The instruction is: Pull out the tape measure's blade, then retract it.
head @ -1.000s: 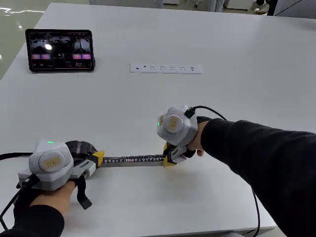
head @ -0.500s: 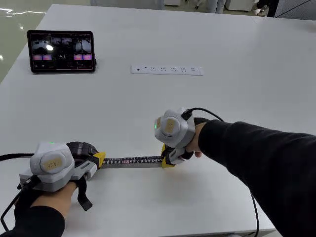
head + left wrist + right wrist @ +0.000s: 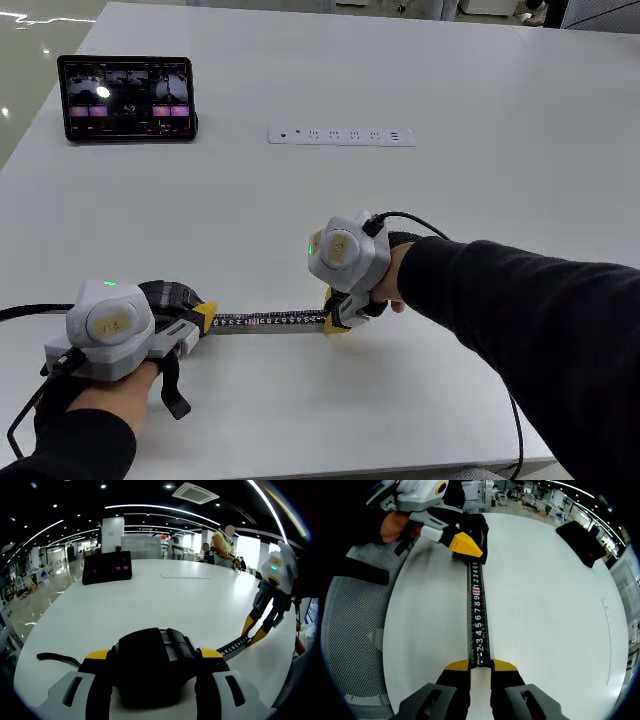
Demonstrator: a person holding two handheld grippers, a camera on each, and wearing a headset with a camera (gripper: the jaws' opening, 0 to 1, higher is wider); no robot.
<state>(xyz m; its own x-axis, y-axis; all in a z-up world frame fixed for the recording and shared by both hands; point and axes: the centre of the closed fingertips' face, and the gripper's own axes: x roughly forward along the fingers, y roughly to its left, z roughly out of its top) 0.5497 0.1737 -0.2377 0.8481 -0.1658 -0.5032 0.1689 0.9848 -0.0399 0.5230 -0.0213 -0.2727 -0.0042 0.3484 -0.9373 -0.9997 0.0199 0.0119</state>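
Tape measure (image 3: 152,652) body sits clamped between the yellow-tipped jaws of the left gripper (image 3: 192,322), close to the near edge of the desk (image 3: 450,180) and toward its near left corner. In the head view this gripper covers most of the dark case, and no marking on it can be read in the left gripper view. The blade (image 3: 478,615) runs flat along the desk, parallel to the near edge, to the right gripper (image 3: 481,666), whose jaws are drawn narrow and pinch the blade's far end. The end hook is hidden between those jaws. The printed numbers are clear in the right gripper view and too small to read in the head view. A black strap (image 3: 170,392) trails from the tape measure toward the near edge, partly under the person's hand. Farther off, a white power strip (image 3: 340,136) lies toward the middle of the far edge. A dark tablet (image 3: 127,98) stands near the far left corner, its screen content too blurred to make out.
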